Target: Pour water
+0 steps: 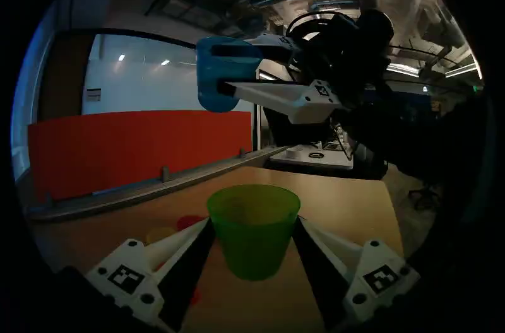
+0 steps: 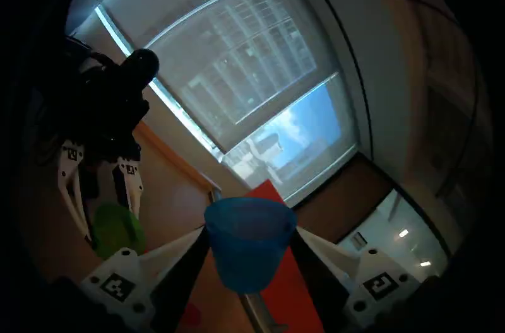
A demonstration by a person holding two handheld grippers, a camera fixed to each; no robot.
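Observation:
A green plastic cup (image 1: pixel 254 229) stands upright between my left gripper's fingers, and the left gripper (image 1: pixel 252 238) is shut on it just above the wooden table (image 1: pixel 341 207). High above it hangs a blue cup (image 1: pixel 221 73), tipped on its side with its mouth turned away, held by my right gripper (image 1: pixel 218 84). In the right gripper view the blue cup (image 2: pixel 249 241) sits clamped in the right gripper (image 2: pixel 249 246), and the green cup (image 2: pixel 115 229) shows lower left in the left gripper (image 2: pixel 108 227). Whether any water is in either cup is not visible.
An orange partition (image 1: pixel 139 147) with a metal rail runs along the table's far left edge. Red and yellow flat discs (image 1: pixel 172 227) lie on the table behind the left finger. A desk with white items (image 1: pixel 315 156) stands beyond. A large window (image 2: pixel 252 81) fills the right gripper view.

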